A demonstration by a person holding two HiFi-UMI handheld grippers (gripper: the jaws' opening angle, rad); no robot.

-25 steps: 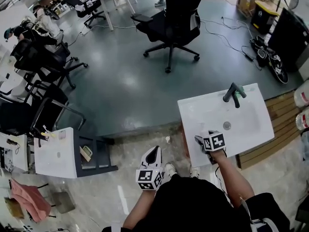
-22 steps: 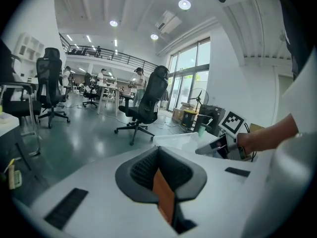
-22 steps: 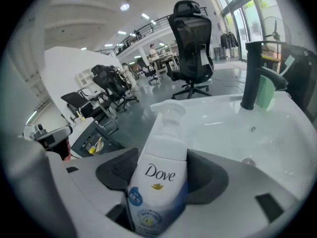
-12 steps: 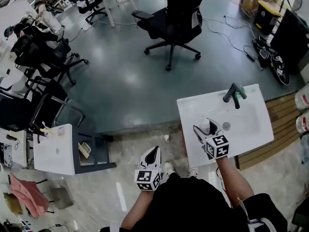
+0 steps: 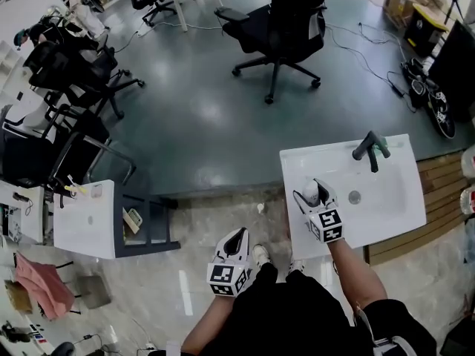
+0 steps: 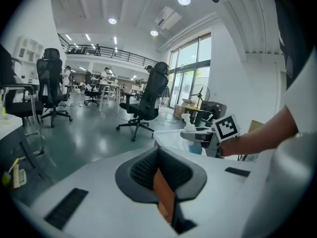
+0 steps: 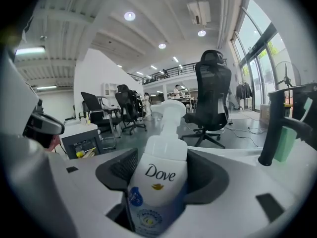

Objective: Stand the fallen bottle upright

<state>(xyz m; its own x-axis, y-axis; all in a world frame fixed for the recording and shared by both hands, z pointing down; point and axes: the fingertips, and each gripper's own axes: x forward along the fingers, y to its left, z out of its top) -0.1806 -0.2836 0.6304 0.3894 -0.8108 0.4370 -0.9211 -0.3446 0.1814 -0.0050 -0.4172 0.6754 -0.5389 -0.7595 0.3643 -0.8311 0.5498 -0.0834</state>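
The fingers (image 7: 119,170) of the right gripper (image 7: 163,180) are being pressed against both sides of a white pump bottle (image 7: 161,148), which is filling the gap between them at roughly half opening. Its printed label is being turned toward the gripper's camera and its pump head is being pointed upward. In the head view the right gripper (image 5: 312,196) is being held over the near-left part of a white sink (image 5: 386,206), with the bottle (image 5: 310,192) showing as a pale top between the jaws. Whether the bottle's base is touching the sink cannot be told. In the left gripper view the bottle (image 6: 192,128) is being carried close to upright, pump head uppermost, just beside the marker cube (image 6: 227,128). The jaws of the left gripper (image 6: 159,170) are being kept together with nothing between them. That gripper (image 5: 234,240) is being held low over the pale floor, well apart from the sink. A dark faucet (image 5: 369,149) is being seen at the sink's far edge, beyond the drain (image 5: 355,196). A black office chair (image 5: 286,28) is being shown on the grey-green floor farther off.
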